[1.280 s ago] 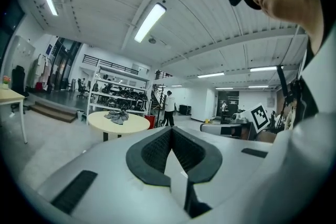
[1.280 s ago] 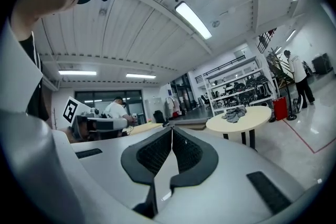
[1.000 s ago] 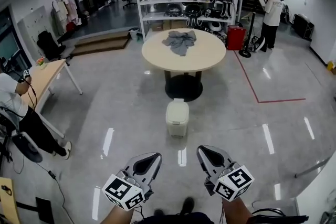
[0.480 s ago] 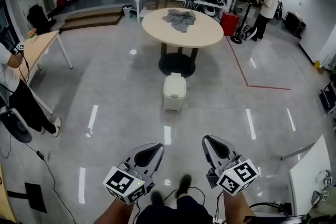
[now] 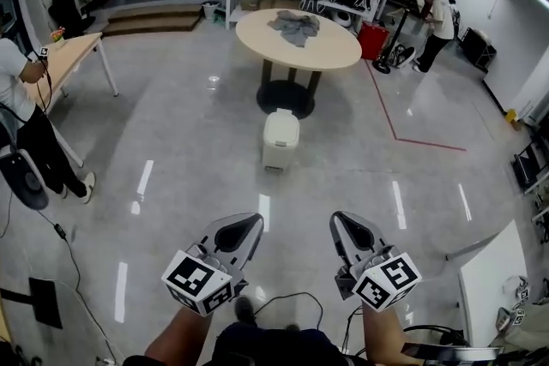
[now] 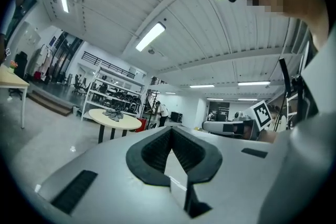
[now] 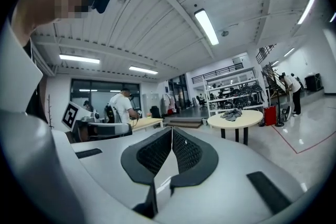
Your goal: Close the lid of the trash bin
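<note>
1. Step in hand: the approach. The trash bin (image 5: 280,139) stands on the floor straight ahead of both claws and well apart from them, roughly on the line that runs out between them. Neither claw is anywhere near touching it.
2. At this range the bin's lid is too small to read. It looks to lie low on the body, but I cannot tell whether it is fully down.
3. Left claw (image 5: 243,228): its own view shows the two dark ribbed pads meeting at the tips with nothing between them, so it is closed and empty. It touches nothing.
4. Right claw (image 5: 347,228): the same, with pads drawn together at the tips, nothing gripped and nothing in contact.
5. Beyond the bin, farther ahead of the claws, stands a round table (image 5: 298,41) with a grey cloth (image 5: 294,25) on it. Neither belongs to the task.
6. Next move, as I judge it: close most of the gap to the bin, bring one claw over its top and press the lid flat. A closed claw would serve for pushing, so no grasp seems needed.
</note>
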`<state>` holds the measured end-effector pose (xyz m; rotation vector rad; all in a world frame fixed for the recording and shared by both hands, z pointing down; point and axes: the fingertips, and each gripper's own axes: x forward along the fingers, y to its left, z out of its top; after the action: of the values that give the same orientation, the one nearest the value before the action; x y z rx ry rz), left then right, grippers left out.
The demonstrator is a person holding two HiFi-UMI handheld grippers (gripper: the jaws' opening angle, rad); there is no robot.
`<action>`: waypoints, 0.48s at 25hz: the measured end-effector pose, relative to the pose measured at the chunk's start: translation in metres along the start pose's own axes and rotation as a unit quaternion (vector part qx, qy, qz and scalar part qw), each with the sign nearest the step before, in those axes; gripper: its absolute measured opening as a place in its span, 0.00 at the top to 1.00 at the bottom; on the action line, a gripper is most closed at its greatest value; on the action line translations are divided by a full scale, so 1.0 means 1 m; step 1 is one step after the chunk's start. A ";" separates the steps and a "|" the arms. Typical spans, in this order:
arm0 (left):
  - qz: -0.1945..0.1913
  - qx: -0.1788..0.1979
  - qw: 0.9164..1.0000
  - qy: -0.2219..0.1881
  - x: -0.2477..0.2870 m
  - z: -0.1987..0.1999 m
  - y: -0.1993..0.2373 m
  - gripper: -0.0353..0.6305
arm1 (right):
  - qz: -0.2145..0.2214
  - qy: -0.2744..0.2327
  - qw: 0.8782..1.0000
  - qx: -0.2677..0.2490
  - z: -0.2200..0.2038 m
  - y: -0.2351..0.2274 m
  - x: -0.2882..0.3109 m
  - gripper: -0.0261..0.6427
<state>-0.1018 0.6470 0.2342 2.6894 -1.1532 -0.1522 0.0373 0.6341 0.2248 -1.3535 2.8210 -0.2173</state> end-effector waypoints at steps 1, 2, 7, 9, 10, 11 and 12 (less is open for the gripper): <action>-0.003 0.002 1.000 0.002 0.000 0.000 -0.008 0.95 | 0.005 -0.002 1.000 0.000 0.001 0.000 -0.006 0.94; -0.008 0.003 1.000 0.004 0.000 -0.001 -0.019 0.95 | 0.009 -0.002 1.000 0.001 0.001 0.001 -0.013 0.94; -0.014 0.008 1.000 0.021 0.002 -0.020 -0.075 0.95 | 0.019 -0.007 1.000 -0.004 -0.006 -0.006 -0.068 0.94; -0.002 0.021 0.999 0.030 0.007 -0.028 -0.096 0.95 | 0.016 -0.013 1.000 0.002 -0.011 -0.017 -0.093 0.94; 0.005 0.028 0.999 0.033 0.008 -0.031 -0.106 0.95 | 0.013 -0.015 1.000 0.008 -0.014 -0.022 -0.106 0.94; 0.012 0.033 0.999 0.034 0.009 -0.032 -0.116 0.95 | 0.012 -0.016 1.000 0.013 -0.017 -0.026 -0.117 0.94; 0.019 0.036 0.999 0.034 0.009 -0.033 -0.125 0.95 | 0.012 -0.017 1.000 0.016 -0.019 -0.030 -0.128 0.94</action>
<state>-0.0018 0.7292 0.2373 2.7097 -1.2096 -0.0150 0.1395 0.7169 0.2404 -1.3039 2.7933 -0.2352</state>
